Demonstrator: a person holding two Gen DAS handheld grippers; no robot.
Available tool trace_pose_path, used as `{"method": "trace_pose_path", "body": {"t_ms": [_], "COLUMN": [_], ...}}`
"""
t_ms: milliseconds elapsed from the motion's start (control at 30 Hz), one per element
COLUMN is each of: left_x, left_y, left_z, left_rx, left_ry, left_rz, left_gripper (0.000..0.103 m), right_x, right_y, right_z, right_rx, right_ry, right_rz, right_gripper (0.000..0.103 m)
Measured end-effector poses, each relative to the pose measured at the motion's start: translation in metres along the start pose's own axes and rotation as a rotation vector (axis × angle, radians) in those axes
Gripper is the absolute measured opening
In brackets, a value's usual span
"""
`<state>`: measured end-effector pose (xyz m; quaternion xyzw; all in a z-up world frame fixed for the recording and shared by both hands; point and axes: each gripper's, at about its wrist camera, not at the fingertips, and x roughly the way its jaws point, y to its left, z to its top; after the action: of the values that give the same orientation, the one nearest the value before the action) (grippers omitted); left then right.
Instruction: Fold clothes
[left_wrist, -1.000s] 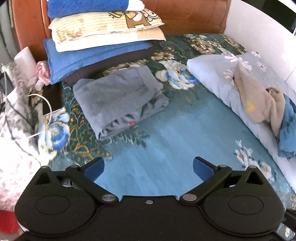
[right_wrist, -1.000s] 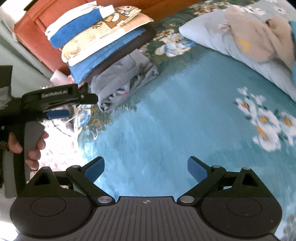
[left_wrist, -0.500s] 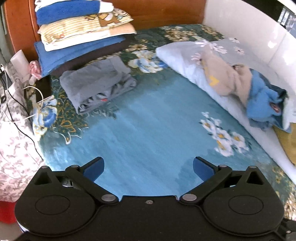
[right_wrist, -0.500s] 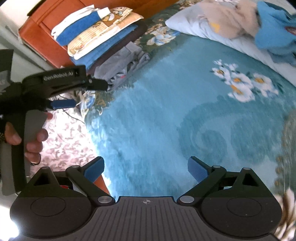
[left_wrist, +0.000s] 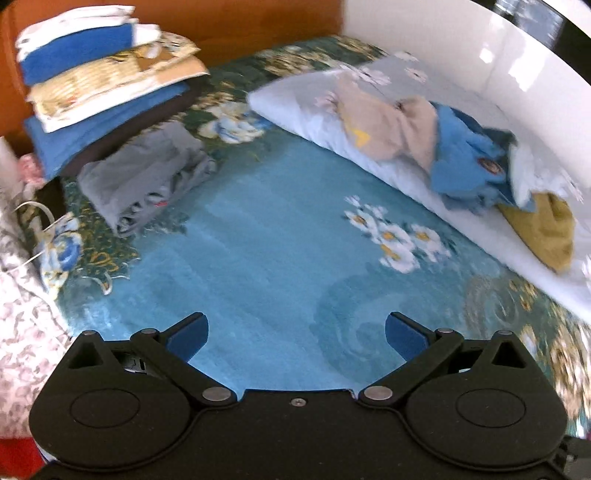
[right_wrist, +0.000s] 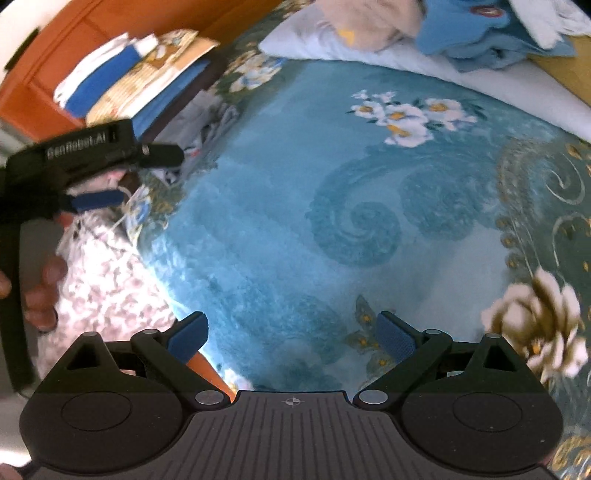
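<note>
A folded grey garment (left_wrist: 147, 177) lies on the blue floral bedspread (left_wrist: 280, 240) at the far left, before a stack of folded linens (left_wrist: 103, 88). Unfolded clothes lie along a pale pillow (left_wrist: 303, 107) at the right: a beige one (left_wrist: 388, 122), a blue one (left_wrist: 465, 158), a mustard one (left_wrist: 546, 229). My left gripper (left_wrist: 295, 334) is open and empty above the bedspread. It also shows from the side in the right wrist view (right_wrist: 110, 177). My right gripper (right_wrist: 291, 336) is open and empty near the bed's front edge.
A wooden headboard (left_wrist: 258, 26) stands at the back and a white wall (left_wrist: 461, 48) at the right. A pink-patterned sheet (right_wrist: 107, 266) hangs over the bed's left edge. A white cable (left_wrist: 40, 221) lies near the grey garment.
Both grippers have pulled back and swung right. The grey garment has shrunk toward the left of view and the blue and mustard clothes have come into view. Both stay open.
</note>
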<state>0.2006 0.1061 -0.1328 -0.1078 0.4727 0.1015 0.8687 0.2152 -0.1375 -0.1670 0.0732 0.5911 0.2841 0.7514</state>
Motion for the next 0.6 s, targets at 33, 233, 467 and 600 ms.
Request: {"method": "trace_pose_path", "body": {"t_ms": [33,233,467,600], "left_x": [-0.001,-0.015,-0.027,-0.034], "left_y": [-0.001,-0.007,-0.002,0.001], "left_z": [-0.002,-0.018,-0.036,-0.043], "left_rx": [0.026,0.171,0.209,0.22], "left_ry": [0.002,0.005,0.045,0.011], "left_rz": [-0.008,-0.054,-0.109,-0.092], "left_gripper": [0.101,0.101,0.102,0.102], "right_x": [-0.002,-0.02,-0.036,-0.044], "right_y": [0.004,0.029,0.041,0.045], "right_z": [-0.003,-0.017,-0.03,-0.037], "right_rx": [0.013,0.053,0.077,0.094], "right_ry": [-0.006,-0.052,-0.083,-0.101], "right_rz": [-0.009,-0.054,-0.118,-0.153], "right_gripper": [0.098,0.098,0.098,0.098]}}
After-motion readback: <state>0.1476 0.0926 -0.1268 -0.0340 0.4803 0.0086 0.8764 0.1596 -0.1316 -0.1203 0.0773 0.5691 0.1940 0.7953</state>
